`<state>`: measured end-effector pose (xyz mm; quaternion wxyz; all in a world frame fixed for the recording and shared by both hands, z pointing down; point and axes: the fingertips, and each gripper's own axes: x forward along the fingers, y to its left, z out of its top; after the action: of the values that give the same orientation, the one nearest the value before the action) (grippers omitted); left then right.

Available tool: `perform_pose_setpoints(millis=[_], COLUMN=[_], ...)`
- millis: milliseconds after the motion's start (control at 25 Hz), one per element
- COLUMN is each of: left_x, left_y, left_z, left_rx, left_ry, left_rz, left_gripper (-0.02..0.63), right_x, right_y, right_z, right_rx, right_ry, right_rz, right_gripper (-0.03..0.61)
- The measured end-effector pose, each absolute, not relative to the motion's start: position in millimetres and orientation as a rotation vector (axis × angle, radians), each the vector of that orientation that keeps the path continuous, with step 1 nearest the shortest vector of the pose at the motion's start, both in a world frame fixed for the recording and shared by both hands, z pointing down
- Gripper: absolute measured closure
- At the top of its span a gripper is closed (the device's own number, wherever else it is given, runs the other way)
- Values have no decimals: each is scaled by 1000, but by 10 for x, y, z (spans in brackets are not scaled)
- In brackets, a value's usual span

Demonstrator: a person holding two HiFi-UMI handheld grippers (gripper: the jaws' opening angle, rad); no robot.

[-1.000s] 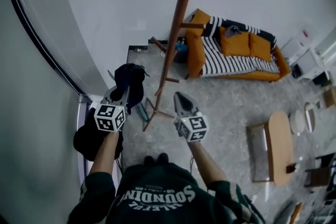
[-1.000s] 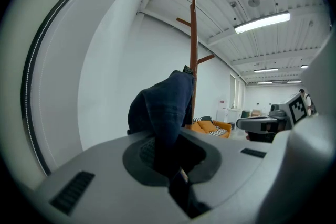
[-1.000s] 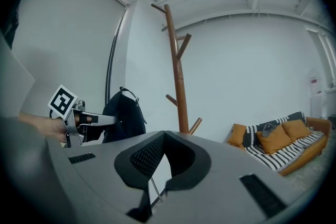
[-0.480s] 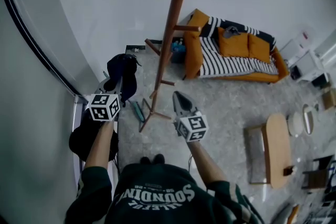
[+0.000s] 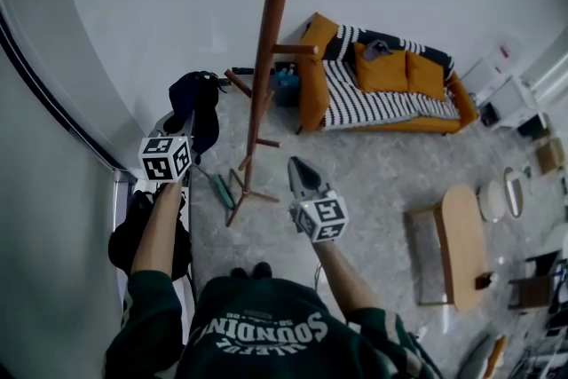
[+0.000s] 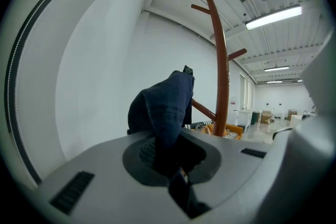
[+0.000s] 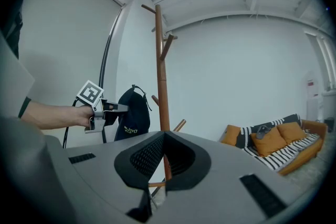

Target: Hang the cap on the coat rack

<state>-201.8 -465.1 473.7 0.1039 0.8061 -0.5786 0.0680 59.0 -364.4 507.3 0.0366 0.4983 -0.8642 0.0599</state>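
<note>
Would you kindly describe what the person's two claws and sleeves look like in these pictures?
The left claw and the right claw are each a grey, tapered body carrying a white cube printed with black square markers. The right gripper view shows black ribbed pads inside its jaws. The person wears a dark green top with white lettering and matching sleeves.

The left gripper (image 5: 188, 124), left of centre, clamped the cap (image 5: 197, 95); the right gripper (image 5: 298, 166), at centre, had its jaws together.
</note>
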Motion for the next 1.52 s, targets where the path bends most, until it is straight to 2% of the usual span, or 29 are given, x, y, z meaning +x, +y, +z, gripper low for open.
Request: perform_pose_setpoints(millis=[560, 1520], left_x=[-1732, -1174], left_y=[-5162, -4713], left_z=[4800, 5483], left_rx=[2394, 2490], left_ry=[-1648, -1487], left_rz=[249, 458], left_gripper=[600, 600], right_x=[1049, 1055], right_y=[-3538, -3507], right_z=[5144, 5221], right_rx=[1590, 1588], right_ry=[-2580, -2604], right_rz=[207, 229], right_gripper=[580, 580])
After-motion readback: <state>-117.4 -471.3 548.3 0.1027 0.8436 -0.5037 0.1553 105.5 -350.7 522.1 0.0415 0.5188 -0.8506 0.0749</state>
